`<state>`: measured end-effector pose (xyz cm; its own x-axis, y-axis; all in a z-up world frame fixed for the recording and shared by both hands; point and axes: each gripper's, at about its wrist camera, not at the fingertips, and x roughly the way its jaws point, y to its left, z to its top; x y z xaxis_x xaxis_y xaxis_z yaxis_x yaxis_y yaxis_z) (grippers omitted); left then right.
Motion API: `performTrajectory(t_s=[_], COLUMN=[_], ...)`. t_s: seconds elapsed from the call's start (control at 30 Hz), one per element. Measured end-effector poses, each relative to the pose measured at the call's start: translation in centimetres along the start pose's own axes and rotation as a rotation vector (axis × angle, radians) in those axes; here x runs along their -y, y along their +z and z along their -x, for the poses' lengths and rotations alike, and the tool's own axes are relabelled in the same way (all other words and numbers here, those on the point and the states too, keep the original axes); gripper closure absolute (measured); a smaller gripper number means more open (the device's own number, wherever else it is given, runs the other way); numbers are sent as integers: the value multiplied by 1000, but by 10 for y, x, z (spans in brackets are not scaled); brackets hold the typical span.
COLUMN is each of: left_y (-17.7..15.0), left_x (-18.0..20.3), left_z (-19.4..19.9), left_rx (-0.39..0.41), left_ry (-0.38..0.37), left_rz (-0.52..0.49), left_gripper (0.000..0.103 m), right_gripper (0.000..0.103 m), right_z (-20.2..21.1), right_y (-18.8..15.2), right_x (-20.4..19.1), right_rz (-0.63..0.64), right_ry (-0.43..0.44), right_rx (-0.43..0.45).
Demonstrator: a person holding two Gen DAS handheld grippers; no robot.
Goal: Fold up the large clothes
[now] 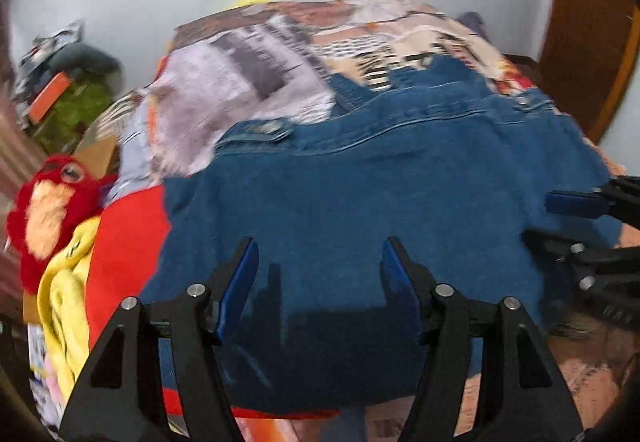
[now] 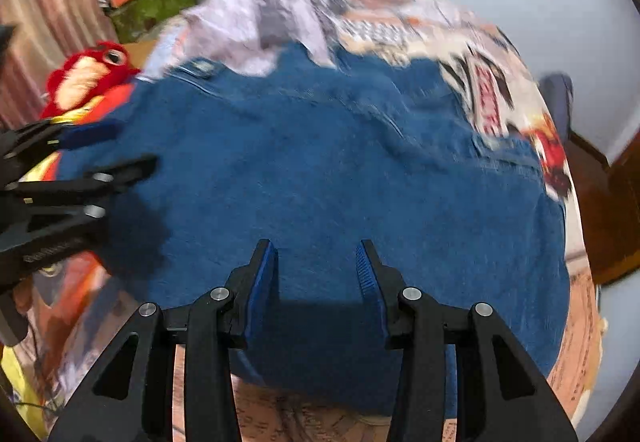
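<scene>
At the far left of the left wrist view, a red plush toy [image 1: 52, 197] with a pale face lies at the edge of the bed, above a crumpled yellow cloth [image 1: 66, 306], and a red garment [image 1: 128, 242] lies just beside them, partly under the blue fabric. Behind these, by the white wall, sits a blurred heap of bags and clutter [image 1: 68, 81]. The denim jacket [image 1: 360, 201] lies spread flat over most of the patterned bedspread [image 1: 360, 37], with a buttoned tab [image 1: 264, 130] near its upper left and a grey-white garment [image 1: 224, 97] overlapping its top edge. The left gripper [image 1: 318, 270] hovers low over the near part of the jacket, its blue-padded jaws standing apart with only flat denim showing in the gap and nothing pinched. To the right, the right gripper [image 1: 560, 217] reaches in over the jacket's right edge, and in its own view the right gripper [image 2: 318, 270] also has its jaws parted above bare denim, clamping nothing. In that view the left gripper [image 2: 116, 147] comes in from the left side near the plush toy. Both views are blurred. At the far right stands a brown wooden door [image 1: 588, 33].
</scene>
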<state>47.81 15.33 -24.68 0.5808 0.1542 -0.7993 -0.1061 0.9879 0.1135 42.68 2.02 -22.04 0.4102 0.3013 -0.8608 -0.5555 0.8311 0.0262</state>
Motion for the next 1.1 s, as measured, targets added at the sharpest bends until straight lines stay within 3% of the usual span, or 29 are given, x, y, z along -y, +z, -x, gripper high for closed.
performTrajectory(t_s=[0.1, 0.3, 0.4, 0.57, 0.77, 0.93, 1.1], left_y=[-14, -35, -41, -46, -57, -74, -77], left_x=[-20, -48, -47, -49, -83, -125, -123], left_z=[-14, -16, -9, 3, 14, 15, 33], left_rx=[-40, -31, -19, -2, -4, -29, 1], left_ry=[34, 52, 70, 88, 140, 67, 102], left_rz=[58, 119, 99, 109, 226, 391, 374], left_gripper=[37, 37, 37, 37, 33, 27, 27], right_gripper=[36, 38, 38, 36, 32, 32, 32], right_z=[-3, 4, 15, 22, 35, 42, 47], right_y=[-14, -40, -49, -63, -83, -88, -84], right_x=[26, 75, 85, 84, 110, 121, 111], right_rz=[-126, -252, -243, -149, -213, -280, -252], right_ry=[52, 17, 77, -185, -192, -205, -229], right_rx=[-7, -4, 12, -26, -19, -15, -10])
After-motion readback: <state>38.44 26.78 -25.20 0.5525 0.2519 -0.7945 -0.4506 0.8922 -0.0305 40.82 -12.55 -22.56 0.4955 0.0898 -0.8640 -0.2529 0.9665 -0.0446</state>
